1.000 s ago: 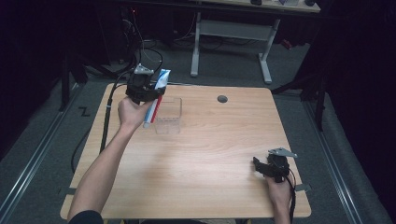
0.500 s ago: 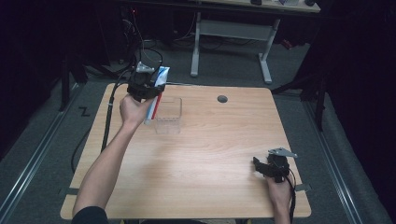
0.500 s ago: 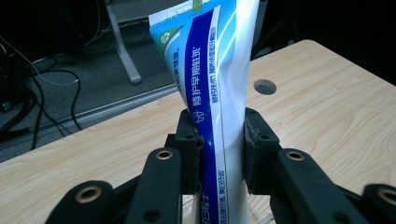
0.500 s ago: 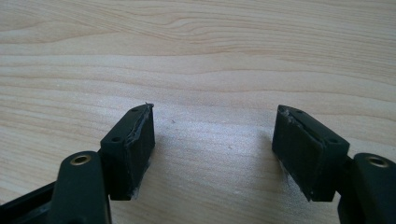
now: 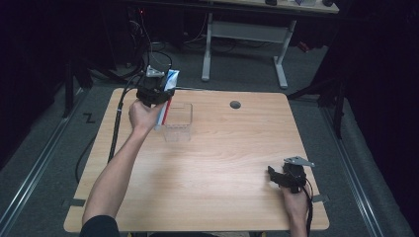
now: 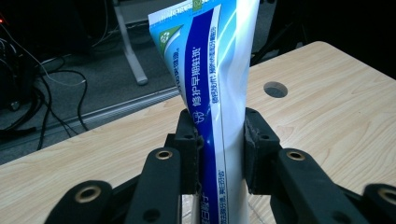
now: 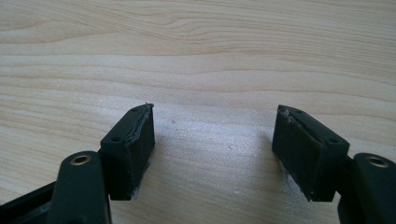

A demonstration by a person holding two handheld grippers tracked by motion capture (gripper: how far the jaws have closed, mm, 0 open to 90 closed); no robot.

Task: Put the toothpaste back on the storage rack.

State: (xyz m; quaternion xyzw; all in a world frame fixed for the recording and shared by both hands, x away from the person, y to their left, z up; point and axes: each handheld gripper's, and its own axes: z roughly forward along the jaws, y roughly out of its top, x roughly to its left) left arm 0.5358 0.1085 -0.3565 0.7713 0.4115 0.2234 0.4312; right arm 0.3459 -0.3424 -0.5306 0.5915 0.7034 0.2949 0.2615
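A white and blue toothpaste tube stands upright between my left gripper's pads, which press on both of its sides. In the high view the left gripper holds the tube over the far left of the table, above a clear plastic box; the tube's red lower end reaches toward the box's left side. My right gripper rests near the table's front right corner. Its jaws stand wide apart over bare wood with nothing between them.
The wooden table has a round cable hole at its far middle. A black cable trails from the left gripper down the table's left side. Behind the table stand a desk frame and tangled cables on the floor.
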